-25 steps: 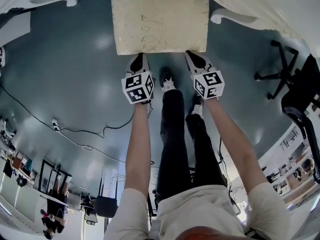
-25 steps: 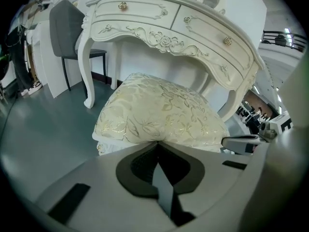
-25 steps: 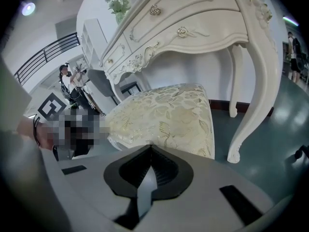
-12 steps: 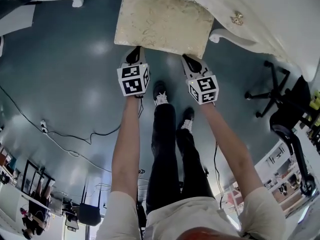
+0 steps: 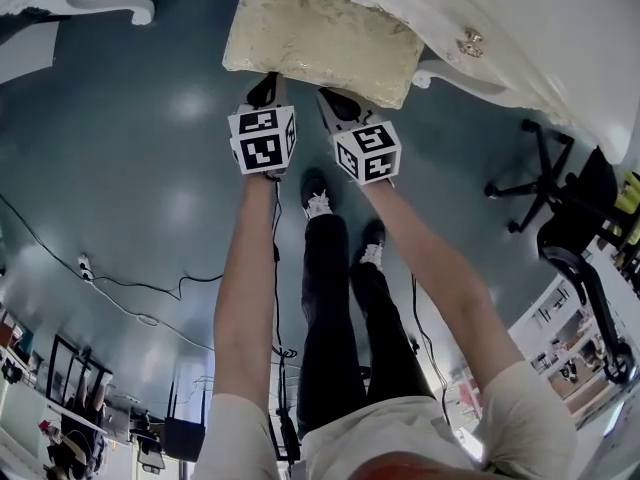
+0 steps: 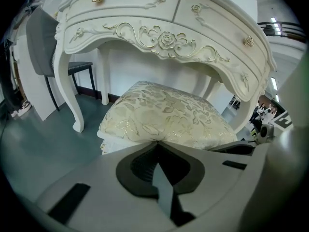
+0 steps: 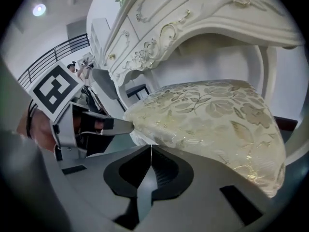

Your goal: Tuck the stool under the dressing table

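The stool [image 5: 320, 40] has a cream floral cushion and stands on the grey floor, its far part under the white dressing table [image 5: 540, 28]. Both my grippers are at its near edge. My left gripper [image 5: 268, 80] is shut, its tips against the cushion's [image 6: 169, 115] front edge with nothing between them. My right gripper [image 5: 328, 96] is shut too, tips meeting at the cushion's [image 7: 212, 115] near edge, close beside the left one. In the right gripper view the left gripper [image 7: 120, 126] touches the cushion's corner. The table's carved apron [image 6: 164, 37] hangs over the stool.
A curved table leg [image 6: 72, 95] stands left of the stool, with a grey chair [image 6: 43, 42] behind it. A black office chair [image 5: 560, 188] stands at the right. Cables [image 5: 150, 288] trail over the floor at the left. The person's shoes [image 5: 318, 203] are right behind the grippers.
The stool has slid further under the dressing table, with both grippers following it. My right gripper has shifted left, closer to the left gripper.
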Motion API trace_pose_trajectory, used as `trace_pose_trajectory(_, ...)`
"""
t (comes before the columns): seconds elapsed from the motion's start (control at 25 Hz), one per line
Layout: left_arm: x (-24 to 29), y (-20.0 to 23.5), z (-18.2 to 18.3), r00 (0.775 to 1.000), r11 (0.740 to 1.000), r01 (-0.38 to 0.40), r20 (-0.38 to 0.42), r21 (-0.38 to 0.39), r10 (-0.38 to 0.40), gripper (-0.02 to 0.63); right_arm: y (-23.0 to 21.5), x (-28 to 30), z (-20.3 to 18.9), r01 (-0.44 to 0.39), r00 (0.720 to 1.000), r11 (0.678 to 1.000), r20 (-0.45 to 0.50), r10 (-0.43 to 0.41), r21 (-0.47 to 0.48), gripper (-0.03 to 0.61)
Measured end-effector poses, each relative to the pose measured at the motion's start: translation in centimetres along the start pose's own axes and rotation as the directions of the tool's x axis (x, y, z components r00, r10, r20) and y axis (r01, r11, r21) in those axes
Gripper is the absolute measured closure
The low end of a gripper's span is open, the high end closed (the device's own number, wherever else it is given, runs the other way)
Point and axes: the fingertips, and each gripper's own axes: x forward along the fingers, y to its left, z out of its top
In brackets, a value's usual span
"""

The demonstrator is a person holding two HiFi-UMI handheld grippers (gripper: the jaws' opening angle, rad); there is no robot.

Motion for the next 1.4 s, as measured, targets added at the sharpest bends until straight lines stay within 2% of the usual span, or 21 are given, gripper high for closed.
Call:
trace_pose_trajectory(0.16, 0.4, 0.1, 1.5, 0.999, 0.996, 0.042, -0.011, 0.081, -0.041, 0.598, -0.8, 1.6, 1.0, 0.03, 1.0, 1.0, 0.005, -0.03, 0.001, 0.535)
trace_pose_trajectory(0.24, 0.1, 0.1, 2.6, 0.999, 0.992, 0.05, 0.01, 0.114, -0.051, 0.598, -1.6, 1.9, 1.4, 0.058, 0.998, 0.998, 0.023, -0.059, 0.019, 0.535)
trace_pose_trajectory(0.44, -1.3, -0.6, 4.0, 0.995, 0.99, 0.063, 0.065, 0.124, -0.071, 0.598, -3.3, 2.4, 2.2, 0.114, 0.992, 0.993, 0.042, -0.115, 0.023, 0.535)
trace_pose_trajectory(0.56, -1.9, -1.5, 4.4, 0.992, 0.986, 0.081, 0.08, 0.143, -0.094, 0.598, -4.0, 2.9, 2.8, 0.116, 0.991, 0.992, 0.068, -0.119, 0.041, 0.535)
trace_pose_trajectory(0.76, -2.9, -3.0, 4.8, 0.987, 0.984, 0.113, 0.097, 0.134, -0.127, 0.598, -5.3, 4.0, 4.7, 0.118, 0.989, 0.993, 0.089, -0.12, 0.024, 0.535)
trace_pose_trajectory(0.96, -3.6, -3.1, 3.8, 0.986, 0.981, 0.128, 0.084, 0.148, -0.141, 0.598, -7.5, 5.1, 6.9, 0.168, 0.979, 0.986, 0.114, -0.168, 0.009, 0.535)
trace_pose_trajectory(1.16, -4.0, -2.3, 2.9, 0.987, 0.971, 0.133, 0.058, 0.2, -0.148, 0.598, -9.4, 5.7, 8.7, 0.21, 0.972, 0.971, 0.133, -0.195, -0.113, 0.535)
trace_pose_trajectory(1.4, -4.1, -1.0, 2.4, 0.99, 0.975, 0.122, 0.047, 0.188, -0.133, 0.598, -12.0, 6.8, 11.0, 0.304, 0.94, 0.95, 0.186, -0.288, -0.066, 0.535)
